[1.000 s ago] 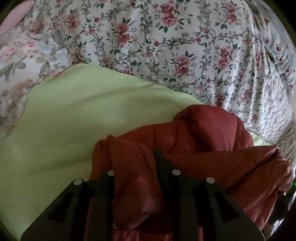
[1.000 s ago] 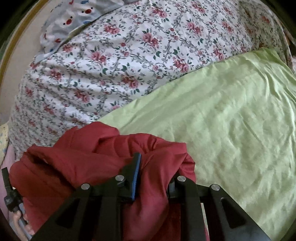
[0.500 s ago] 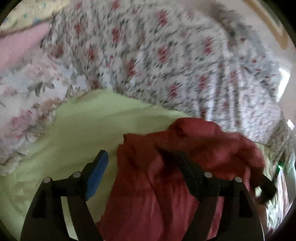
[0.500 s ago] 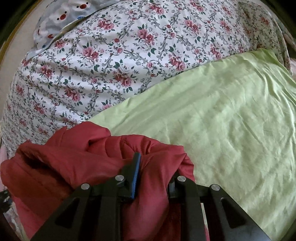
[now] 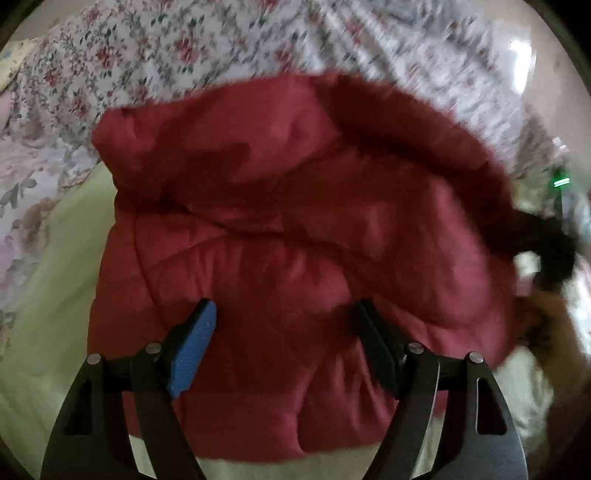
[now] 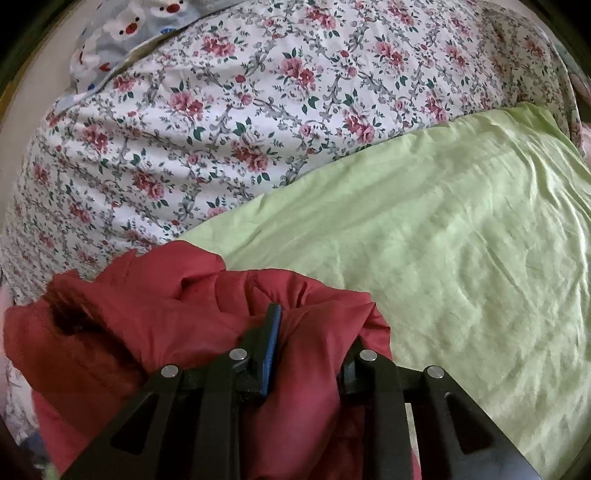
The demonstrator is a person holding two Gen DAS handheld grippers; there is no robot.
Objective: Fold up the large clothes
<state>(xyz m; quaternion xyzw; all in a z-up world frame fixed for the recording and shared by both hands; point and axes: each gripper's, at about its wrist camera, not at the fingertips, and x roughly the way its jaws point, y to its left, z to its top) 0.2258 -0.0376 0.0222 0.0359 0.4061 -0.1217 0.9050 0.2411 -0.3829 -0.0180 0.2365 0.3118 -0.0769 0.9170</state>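
Since a second ago the left gripper has let go of the red padded jacket and swung sideways: then its jaws were pinched on a fold of the fabric, now they stand wide apart with the blue pad on one finger clear of the cloth, and the whole left-wrist view is smeared by the motion. Nothing is pressed between those jaws; the jacket lies below and beyond them, filling the middle of the view. This gripper points steeply down at the garment and has rolled a little about its own line.

In contrast, the right gripper has kept its place. Its jaws are opening, yet a bunched fold of the jacket still sits between them, and the fabric bulges up around both fingers, touching the blue pad. It points down and forward at a shallower slant than the left.

Farther out, the jacket rests in a crumpled heap on a light green sheet, which spreads away to the right of the right gripper. Beyond the sheet lies a white floral bedcover with pink roses, and at the far upper left a grey cloth with a cartoon print.
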